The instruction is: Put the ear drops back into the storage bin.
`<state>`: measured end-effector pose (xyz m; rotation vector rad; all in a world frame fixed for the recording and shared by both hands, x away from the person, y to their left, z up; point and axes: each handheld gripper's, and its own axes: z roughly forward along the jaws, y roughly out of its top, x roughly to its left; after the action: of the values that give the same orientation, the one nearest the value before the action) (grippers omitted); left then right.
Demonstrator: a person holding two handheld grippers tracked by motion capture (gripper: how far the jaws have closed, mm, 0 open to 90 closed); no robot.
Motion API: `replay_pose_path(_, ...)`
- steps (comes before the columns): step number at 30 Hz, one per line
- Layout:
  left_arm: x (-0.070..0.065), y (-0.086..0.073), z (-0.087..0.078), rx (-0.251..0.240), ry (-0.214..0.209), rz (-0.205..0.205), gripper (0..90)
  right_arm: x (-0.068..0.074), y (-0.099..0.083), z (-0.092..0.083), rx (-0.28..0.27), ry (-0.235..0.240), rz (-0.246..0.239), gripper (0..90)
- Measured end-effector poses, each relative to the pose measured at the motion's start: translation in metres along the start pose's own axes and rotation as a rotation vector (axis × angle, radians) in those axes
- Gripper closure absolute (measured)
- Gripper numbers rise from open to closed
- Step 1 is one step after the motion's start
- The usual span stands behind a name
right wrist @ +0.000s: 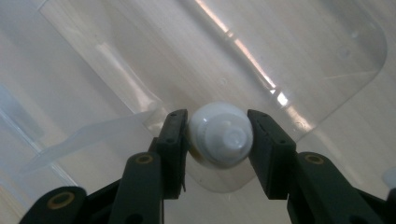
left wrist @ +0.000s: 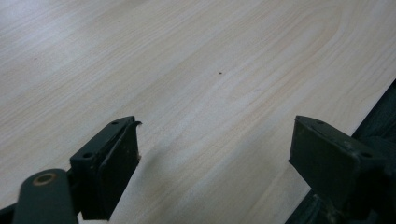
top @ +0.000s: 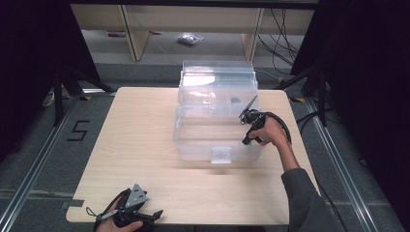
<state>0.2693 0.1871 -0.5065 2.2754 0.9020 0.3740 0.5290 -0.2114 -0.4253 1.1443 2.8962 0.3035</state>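
Note:
A clear plastic storage box [top: 203,145] with its lid standing open at the back sits mid-table. My right gripper [top: 249,118] hovers over the box's right side, held by a hand. In the right gripper view its jaws [right wrist: 219,140] point down into the box [right wrist: 116,65] and are shut on a small white round object [right wrist: 222,140] with a nub in its middle, pads pressing both its sides. My left gripper [top: 153,214] rests at the table's front edge; in the left gripper view it [left wrist: 215,140] stands open over bare wood with nothing between its jaws.
The light wooden table [top: 140,145] has bare surface left of and in front of the box. A latch tab [top: 221,155] sticks out from the box's front wall. Dark floor, cables and shelf legs lie beyond the table.

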Motion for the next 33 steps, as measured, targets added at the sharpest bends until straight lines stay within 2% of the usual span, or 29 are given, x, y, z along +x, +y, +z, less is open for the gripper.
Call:
replay_pose_path(1,-0.001,0.000,0.000,-0.008,-0.003,-0.009,15.1,0.001,0.000,0.000,0.001,-0.001,0.014,60.1)
replay_pose_path(5,0.000,0.000,0.000,-0.006,-0.002,0.005,15.1,0.001,0.001,0.002,0.010,0.001,0.019,60.1)
replay_pose_path(8,-0.002,0.000,0.003,-0.033,0.003,-0.042,15.2,0.001,0.001,0.005,0.011,0.002,0.018,60.0)
replay_pose_path(12,-0.003,0.000,0.003,-0.035,0.002,-0.043,15.1,-0.001,0.000,0.007,0.019,-0.002,0.012,60.0)
replay_pose_path(14,-0.002,0.000,0.003,-0.032,0.003,-0.040,15.1,0.001,0.000,0.008,0.044,0.015,0.041,60.0)
replay_pose_path(18,-0.002,0.000,0.003,-0.032,0.003,-0.040,15.1,-0.002,-0.002,0.011,0.038,0.005,0.036,59.8)
replay_pose_path(20,-0.002,0.000,0.003,-0.031,0.003,-0.040,15.2,-0.001,-0.001,0.010,0.042,0.008,0.032,58.6)
replay_pose_path(21,-0.002,0.000,0.002,-0.031,0.003,-0.037,15.1,0.001,0.000,0.008,0.046,0.001,0.045,55.8)
replay_pose_path(22,-0.001,0.000,0.002,-0.029,0.003,-0.023,15.1,0.000,0.000,0.005,0.031,-0.011,0.043,51.4)
replay_pose_path(23,-0.002,0.000,0.002,-0.030,0.003,-0.027,15.1,0.000,0.001,0.003,0.022,-0.004,0.034,49.9)
replay_pose_path(24,-0.002,0.000,0.002,-0.030,0.003,-0.028,15.1,0.003,0.002,-0.001,0.030,-0.002,0.053,49.5)
replay_pose_path(25,-0.002,0.000,0.002,-0.029,0.003,-0.029,15.1,0.002,0.002,-0.005,-0.002,-0.003,0.028,46.9)
replay_pose_path(28,-0.002,0.000,0.002,-0.031,0.004,-0.029,15.1,0.007,0.002,-0.019,-0.021,-0.016,0.040,44.4)
replay_pose_path(29,-0.002,0.000,0.002,-0.031,0.002,-0.029,15.1,0.007,0.002,-0.021,-0.035,-0.019,0.046,43.2)
replay_pose_path(30,-0.001,0.000,0.002,-0.028,0.003,-0.025,15.1,0.006,0.002,-0.026,-0.064,-0.027,0.032,41.0)
replay_pose_path(33,-0.001,0.000,0.002,-0.030,0.004,-0.028,15.2,0.007,0.001,-0.036,-0.119,-0.027,0.060,37.8)
